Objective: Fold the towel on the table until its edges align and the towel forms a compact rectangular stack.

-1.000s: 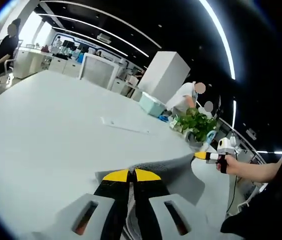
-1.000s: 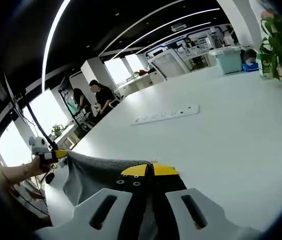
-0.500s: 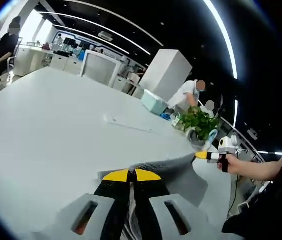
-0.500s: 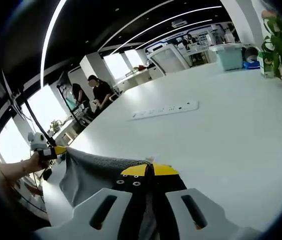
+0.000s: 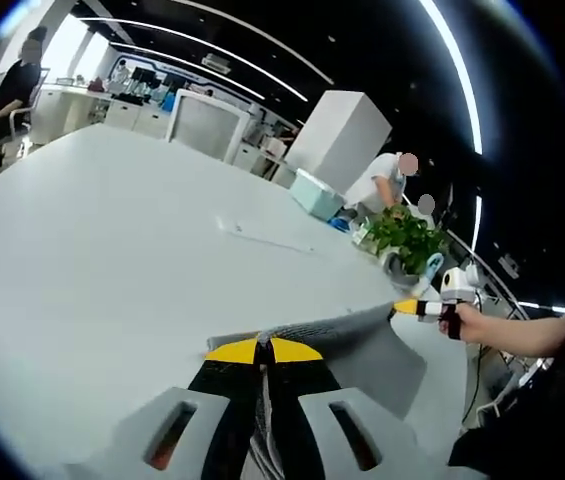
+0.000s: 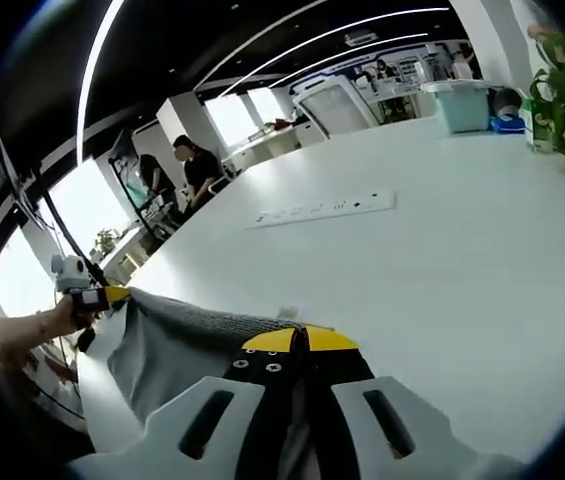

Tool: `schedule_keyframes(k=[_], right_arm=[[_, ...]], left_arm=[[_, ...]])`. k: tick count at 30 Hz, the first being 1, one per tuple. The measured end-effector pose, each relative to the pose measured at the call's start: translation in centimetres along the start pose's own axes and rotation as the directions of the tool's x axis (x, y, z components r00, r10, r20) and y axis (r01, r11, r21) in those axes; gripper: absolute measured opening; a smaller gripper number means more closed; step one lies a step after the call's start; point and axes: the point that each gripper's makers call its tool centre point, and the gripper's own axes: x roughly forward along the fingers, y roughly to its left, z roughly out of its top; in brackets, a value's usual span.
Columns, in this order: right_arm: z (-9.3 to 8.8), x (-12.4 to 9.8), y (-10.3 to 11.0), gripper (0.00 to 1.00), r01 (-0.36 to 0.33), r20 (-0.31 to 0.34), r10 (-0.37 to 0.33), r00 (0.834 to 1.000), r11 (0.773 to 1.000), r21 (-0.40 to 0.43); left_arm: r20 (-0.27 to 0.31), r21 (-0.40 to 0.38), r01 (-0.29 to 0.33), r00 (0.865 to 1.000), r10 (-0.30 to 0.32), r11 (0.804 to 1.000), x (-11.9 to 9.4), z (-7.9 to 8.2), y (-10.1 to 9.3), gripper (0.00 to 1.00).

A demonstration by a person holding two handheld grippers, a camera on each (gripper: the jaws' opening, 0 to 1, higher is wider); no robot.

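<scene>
I had my left gripper clamped on one corner of the grey woven cloth towel and my right gripper clamped on the other, the edge stretched taut between them above the wide white table, sagging toward six o'clock. By my judgement the fold was barely begun: no compact stack was formed.

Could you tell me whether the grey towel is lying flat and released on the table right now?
No, the towel is held up along one edge, pinched by the right gripper and the left gripper above the table.
</scene>
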Motion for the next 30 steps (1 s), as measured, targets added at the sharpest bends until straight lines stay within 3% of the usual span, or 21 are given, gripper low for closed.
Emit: schedule_keyframes(k=[17,23,25,27,28,30], right_arm=[[-1.0,1.5,-1.0,0.00,0.036,-0.035,-0.036,0.999,0.999,-0.005],[-1.3,1.9,-1.3,0.01,0.061,-0.040,-0.063,0.997,0.996,-0.061],[-1.4,1.7,-2.7,0.09,0.147,-0.050,-0.154,0.987,0.981,-0.128],[-0.6,1.3,-3.6,0.23,0.218,0.000,-0.221,0.975,0.959,-0.179],[-0.4,1.2,-3.5,0.23,0.213,0.008,-0.216,0.976,0.958,-0.193],[-0.6,0.5,-3.6,0.12,0.219,-0.007,-0.226,0.974,0.953,-0.211]], left_arm=[[-0.088,0.083,-0.034,0.995,0.041,0.996,1.5,-1.8,1.4,0.03],[-0.122,0.166,-0.056,0.990,0.077,0.985,2.2,-2.6,1.9,0.03],[-0.129,0.188,-0.055,0.988,0.080,0.981,2.3,-2.8,1.9,0.06],[-0.132,0.188,-0.071,0.986,0.097,0.980,2.2,-2.8,2.1,0.10],[-0.121,0.188,-0.089,0.986,0.113,0.978,2.0,-2.4,2.2,0.11],[-0.080,0.204,-0.110,0.989,0.128,0.973,1.8,-1.6,2.3,0.12]])
